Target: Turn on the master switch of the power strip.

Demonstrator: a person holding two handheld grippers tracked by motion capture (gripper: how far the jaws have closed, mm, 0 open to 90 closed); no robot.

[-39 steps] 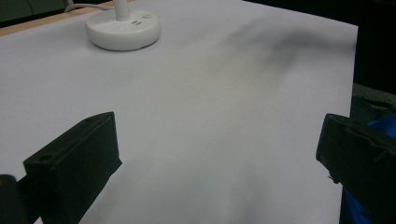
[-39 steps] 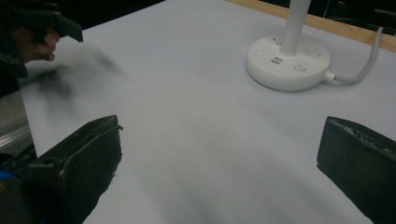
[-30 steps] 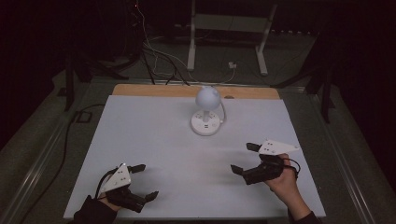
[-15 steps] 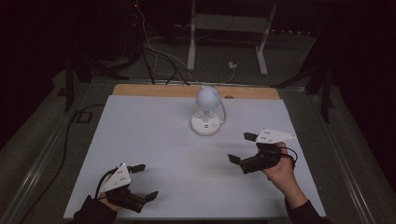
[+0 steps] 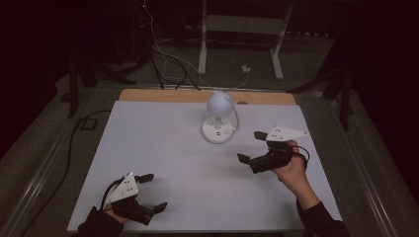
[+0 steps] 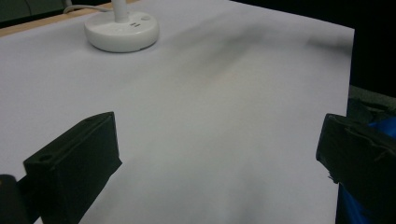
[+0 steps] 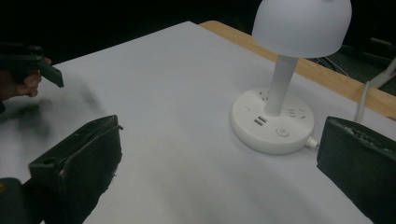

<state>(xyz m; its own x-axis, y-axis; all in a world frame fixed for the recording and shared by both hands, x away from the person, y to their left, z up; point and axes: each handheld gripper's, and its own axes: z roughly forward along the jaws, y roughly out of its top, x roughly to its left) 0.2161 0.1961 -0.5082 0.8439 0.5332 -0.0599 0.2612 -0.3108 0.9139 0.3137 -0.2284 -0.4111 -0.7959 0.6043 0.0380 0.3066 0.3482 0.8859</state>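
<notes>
Your left gripper (image 5: 144,195) rests spread wide at the table's (image 5: 163,148) near edge. Your right gripper (image 5: 251,147), jaws wide and empty, faces the white lamp (image 5: 218,118) mid-table toward the far edge. It's probably light, rigid and top-heavy; grip its slim stem (image 7: 281,81).

I am looking down into what is reading as a darkened lab or recording room: a white-covered table (image 5: 163,148) is sitting on grey carpet, cables (image 5: 163,61) are trailing across the floor beyond the table, and a metal stand (image 5: 242,37) is standing behind it.
</notes>
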